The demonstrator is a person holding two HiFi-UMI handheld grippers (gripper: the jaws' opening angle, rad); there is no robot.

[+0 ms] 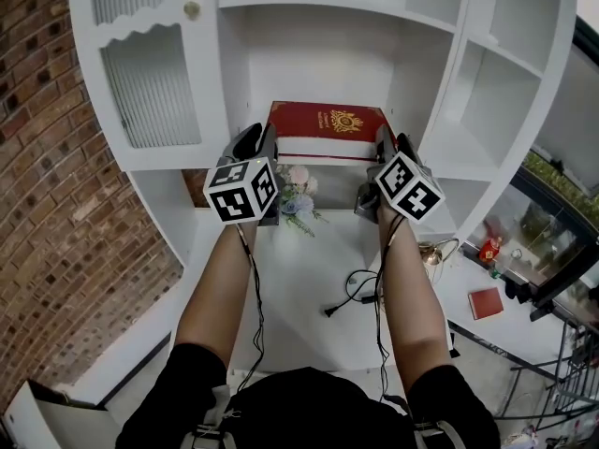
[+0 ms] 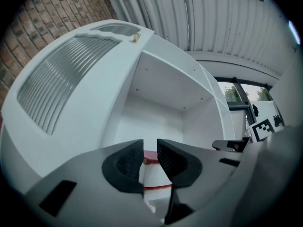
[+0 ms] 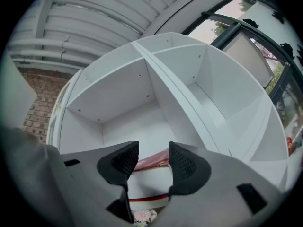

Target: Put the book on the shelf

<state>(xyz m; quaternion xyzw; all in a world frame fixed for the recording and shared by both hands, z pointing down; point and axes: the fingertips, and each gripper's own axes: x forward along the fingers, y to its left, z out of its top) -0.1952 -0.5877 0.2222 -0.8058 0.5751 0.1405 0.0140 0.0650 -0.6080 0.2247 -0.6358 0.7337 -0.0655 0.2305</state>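
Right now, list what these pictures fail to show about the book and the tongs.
Book underside: head view, covered by the book itself, so contact with the shelf is unclear.
Book's cover print: head view, too small.
Book's sides: each gripper view, masked by the tongs of the left gripper or right gripper.

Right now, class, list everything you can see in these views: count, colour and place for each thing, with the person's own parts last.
shelf unit: one, white, fills the upper head view.
cabinet door: one, white with ribbed glass, the unit's upper left.
book: one, red with gold emblem, flat in the middle compartment.
flower posy: one, pink and pale blue, on the ledge below the book.
cable: one, black, on that ledge.
brick wall: one, red-brown, far left.
flat red item: one, lower right; too small to identify.
forearms: two, bare, lower centre.
left tongs: one, black, jaws narrowly apart, facing the book.
right tongs: one, black, jaws apart, facing the book.
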